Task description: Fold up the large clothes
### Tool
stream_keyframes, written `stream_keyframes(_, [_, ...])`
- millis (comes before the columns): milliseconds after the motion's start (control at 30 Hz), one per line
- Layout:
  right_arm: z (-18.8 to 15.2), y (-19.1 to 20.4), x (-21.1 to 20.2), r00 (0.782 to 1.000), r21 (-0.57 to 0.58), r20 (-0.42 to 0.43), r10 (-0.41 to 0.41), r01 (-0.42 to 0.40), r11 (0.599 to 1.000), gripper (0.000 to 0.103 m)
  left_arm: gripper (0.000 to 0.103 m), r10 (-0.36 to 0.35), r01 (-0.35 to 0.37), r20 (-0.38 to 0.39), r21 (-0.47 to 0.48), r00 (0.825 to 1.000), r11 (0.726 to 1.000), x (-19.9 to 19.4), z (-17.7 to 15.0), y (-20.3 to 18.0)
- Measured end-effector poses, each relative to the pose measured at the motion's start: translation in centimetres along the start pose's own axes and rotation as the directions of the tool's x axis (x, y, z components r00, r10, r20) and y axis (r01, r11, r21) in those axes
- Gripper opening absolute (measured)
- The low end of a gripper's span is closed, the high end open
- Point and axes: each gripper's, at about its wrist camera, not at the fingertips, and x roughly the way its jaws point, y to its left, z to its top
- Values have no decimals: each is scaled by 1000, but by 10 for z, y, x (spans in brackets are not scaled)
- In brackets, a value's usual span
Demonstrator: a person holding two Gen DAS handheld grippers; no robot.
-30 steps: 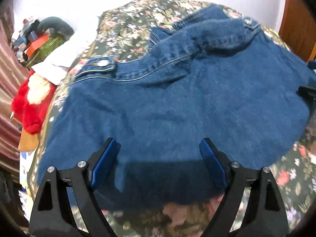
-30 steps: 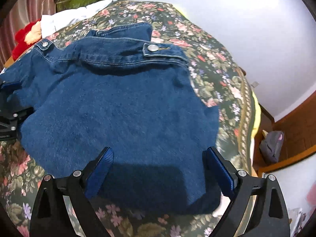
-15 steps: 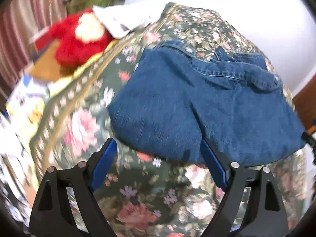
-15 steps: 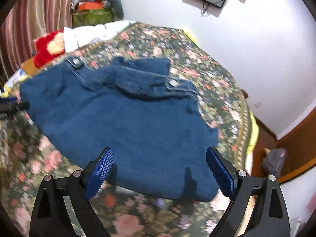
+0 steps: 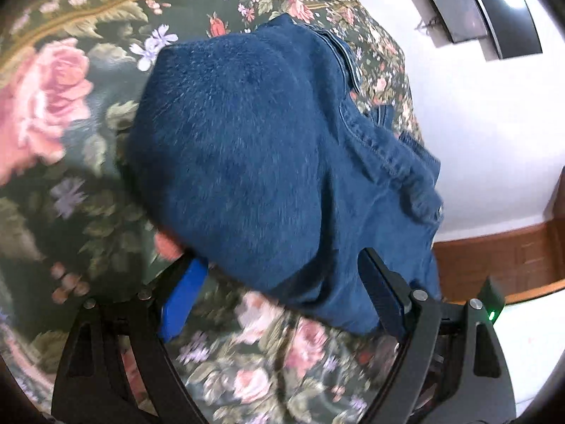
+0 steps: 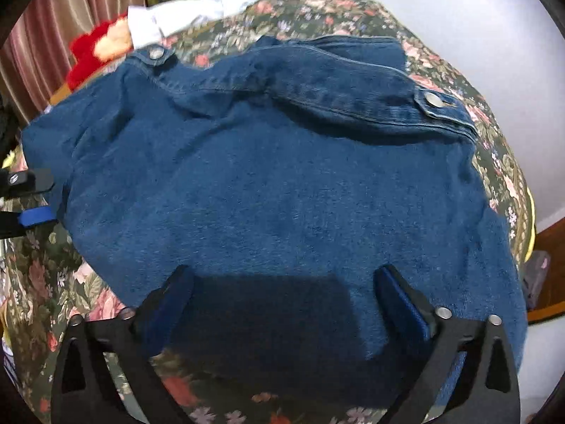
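A folded blue denim jacket (image 6: 282, 183) lies on a bed with a dark floral cover (image 6: 42, 282); its cuffs with metal snaps lie across the far side. My right gripper (image 6: 282, 282) is open, low over the jacket's near edge, fingers straddling the cloth. My left gripper (image 5: 279, 275) is open at the jacket's (image 5: 247, 148) left end, its fingers either side of the folded corner; it also shows at the left edge of the right wrist view (image 6: 31, 198). Neither holds cloth.
A red plush toy (image 6: 95, 49) and white cloth (image 6: 190, 14) lie at the far left of the bed. A striped curtain (image 6: 46, 35) hangs behind. A white wall with a dark screen (image 5: 469, 10) and wooden trim (image 5: 494, 261) lies beyond the bed.
My left gripper swung round to the jacket's left end and came in close. My right gripper dropped back down toward the near edge. The jacket has not moved.
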Motion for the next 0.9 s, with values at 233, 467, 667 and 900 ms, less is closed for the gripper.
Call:
stream_keyframes(233, [-8, -2, -3, 1000, -15, 21, 18, -18, 1000, 103, 83, 100, -104, 124, 32, 987, 994, 16, 14, -20])
stream_keyframes(467, [-10, -8, -4, 998, -20, 30, 48, -48, 999, 103, 44, 275, -319, 338, 82, 900, 944, 28, 29, -48])
stream_keyframes(667, [2, -12, -24, 997, 68, 21, 80, -81, 994, 103, 30, 182, -275, 425, 169, 887, 946, -11, 26, -77])
stream_keyframes(900, [42, 29, -14, 984, 105, 55, 168, -173, 979, 103, 28, 146, -294, 496, 235, 856, 926, -50, 21, -100])
